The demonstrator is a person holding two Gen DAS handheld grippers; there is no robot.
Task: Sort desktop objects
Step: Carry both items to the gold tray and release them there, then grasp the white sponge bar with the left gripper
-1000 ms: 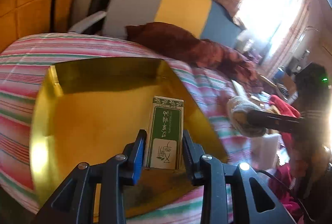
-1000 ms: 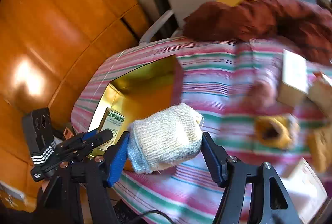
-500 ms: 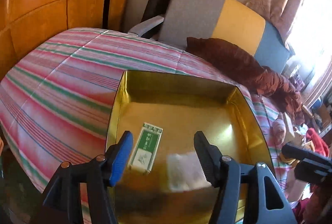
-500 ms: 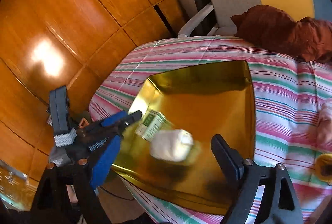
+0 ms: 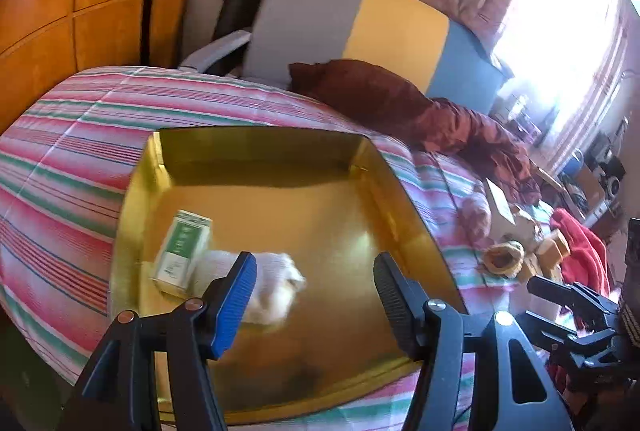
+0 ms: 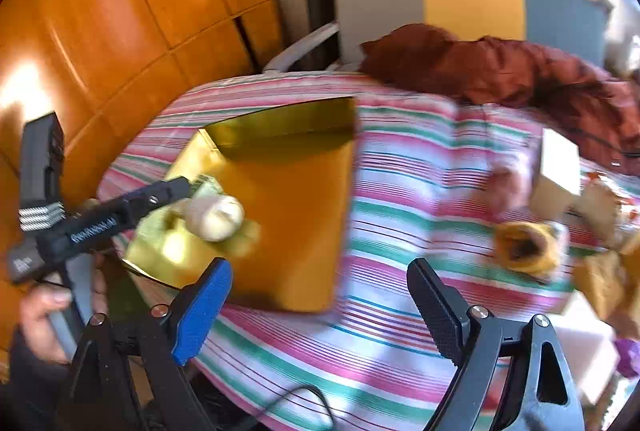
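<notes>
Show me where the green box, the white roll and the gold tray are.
green box (image 5: 182, 249), left wrist view, on its green top face.
white roll (image 5: 272, 283), left wrist view, on its middle.
gold tray (image 5: 404, 199), left wrist view, on its right wall.

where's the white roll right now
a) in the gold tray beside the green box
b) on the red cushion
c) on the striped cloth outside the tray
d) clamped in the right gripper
a: the white roll lies on the floor of the gold tray, right next to the green box; the right gripper is open with nothing between its fingers.
</notes>
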